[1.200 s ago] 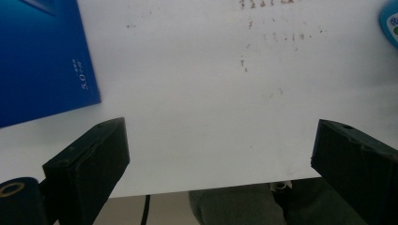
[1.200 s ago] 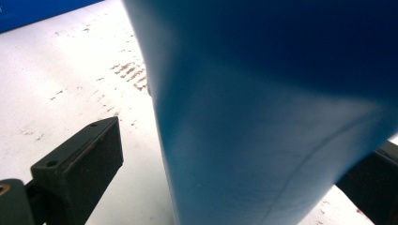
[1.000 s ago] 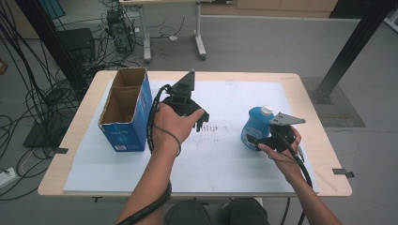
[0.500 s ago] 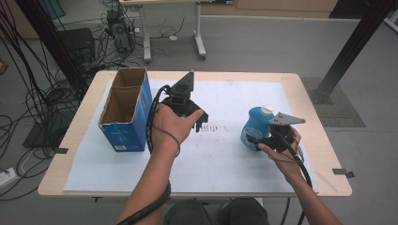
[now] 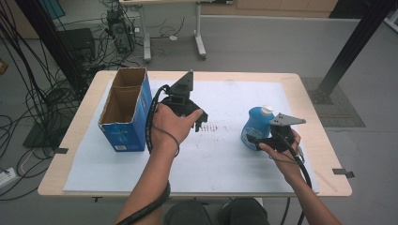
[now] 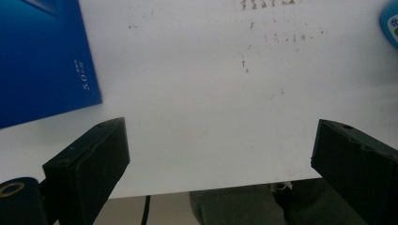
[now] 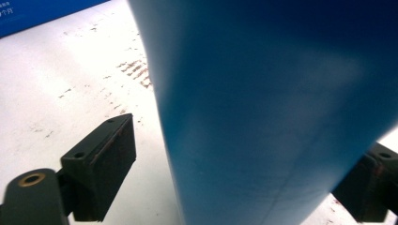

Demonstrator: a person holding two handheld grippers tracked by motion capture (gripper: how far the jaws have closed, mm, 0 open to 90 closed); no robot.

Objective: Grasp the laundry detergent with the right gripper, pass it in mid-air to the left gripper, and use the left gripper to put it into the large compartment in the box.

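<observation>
Upright blue plastic bottle with white cap (image 5: 256,127) standing on white-sheeted desk (image 5: 225,159), between right gripper (image 5: 263,140) jaws just closing, left pad not yet touching; left gripper (image 5: 199,119) released, farther off.

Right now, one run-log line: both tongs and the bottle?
left tongs: open, empty, over white sheet | right tongs: just been closing around blue bottle, gap at left pad | bottle: upright

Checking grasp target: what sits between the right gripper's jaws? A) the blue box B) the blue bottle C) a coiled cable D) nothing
B: in the right gripper view the blue bottle stands between the right gripper jaws, a gap beside the left one.
</observation>
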